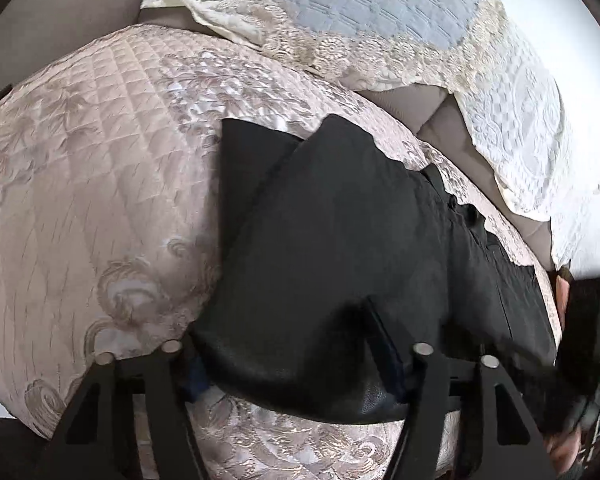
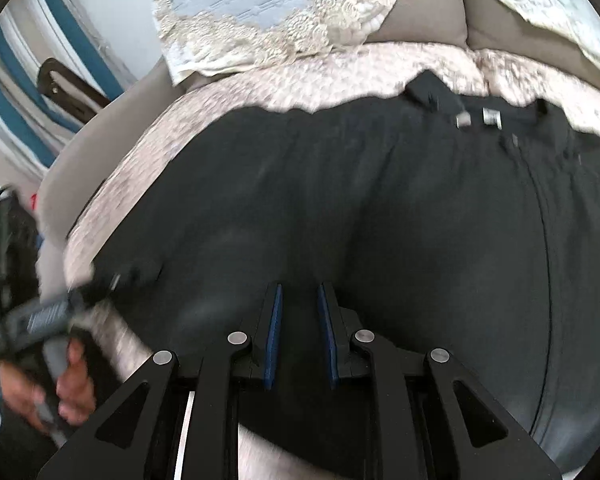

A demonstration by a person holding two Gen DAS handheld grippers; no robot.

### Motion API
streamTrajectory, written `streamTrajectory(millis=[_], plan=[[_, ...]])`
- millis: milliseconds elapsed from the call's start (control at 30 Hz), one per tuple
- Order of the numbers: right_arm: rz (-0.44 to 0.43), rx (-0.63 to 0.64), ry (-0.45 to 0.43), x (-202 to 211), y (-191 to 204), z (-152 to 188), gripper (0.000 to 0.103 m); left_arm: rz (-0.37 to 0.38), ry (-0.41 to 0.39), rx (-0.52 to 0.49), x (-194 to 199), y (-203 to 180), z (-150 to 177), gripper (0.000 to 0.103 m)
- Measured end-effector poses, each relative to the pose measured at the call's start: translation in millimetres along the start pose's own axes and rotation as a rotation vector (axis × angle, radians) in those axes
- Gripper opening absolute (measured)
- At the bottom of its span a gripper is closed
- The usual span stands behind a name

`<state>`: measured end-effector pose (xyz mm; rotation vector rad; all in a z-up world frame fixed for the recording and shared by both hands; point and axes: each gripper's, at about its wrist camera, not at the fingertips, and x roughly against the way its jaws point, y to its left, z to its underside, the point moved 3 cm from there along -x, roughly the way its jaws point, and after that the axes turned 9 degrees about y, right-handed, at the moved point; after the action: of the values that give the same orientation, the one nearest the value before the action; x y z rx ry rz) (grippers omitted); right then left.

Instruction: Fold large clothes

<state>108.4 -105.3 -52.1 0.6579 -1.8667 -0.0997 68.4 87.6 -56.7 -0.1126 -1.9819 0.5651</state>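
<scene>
- Black trousers of a leather-like cloth lie folded over on the pink quilted cover of a sofa; their waistband, with two metal clasps, lies at the far edge in the right wrist view.
- Left gripper stands at the near edge of the trousers, its jaws apart with a thick fold of the cloth between them; the fold hides the pads, so I cannot tell whether they press on it.
- Right gripper has its jaws close together, a narrow gap between the blue pads; black cloth lies under them, and I cannot tell whether any is pinched.
- Lace-edged pale blue covers drape the grey-brown sofa back beyond.
- Far left of the right wrist view, a hand grips the left tool's handle, blurred.
- Blue and white striped cloth hangs at the left; a white wall stands at the right.
</scene>
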Motion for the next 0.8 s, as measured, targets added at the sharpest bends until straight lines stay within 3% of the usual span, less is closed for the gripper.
streamTrajectory(millis=[167,300,567,667,800], plan=[[-0.009,0.014,0.001,2.5,2.0,12.2,0.018,0.025,0.025,0.043,0.7,7.8,-8.6,0.028],[-0.038,-0.028,-0.011,17.3,-5.9,6.4,0.018,0.051,0.001,0.019,21.8,-2.7,-13.9,0.014],[-0.015,-0.167,-0.143,86.6,-59.2,27.9,0.018,0.187,-0.099,-0.210,78.3,-98.8,-19.4,0.010],[0.008,-0.230,-0.193,113.9,-84.8,42.9,0.018,0.249,-0.092,-0.312,77.5,-149.6,-19.4,0.010],[0.033,-0.318,-0.243,141.9,-115.0,60.7,0.018,0.325,-0.041,-0.441,48.8,-216.4,-9.2,0.009]])
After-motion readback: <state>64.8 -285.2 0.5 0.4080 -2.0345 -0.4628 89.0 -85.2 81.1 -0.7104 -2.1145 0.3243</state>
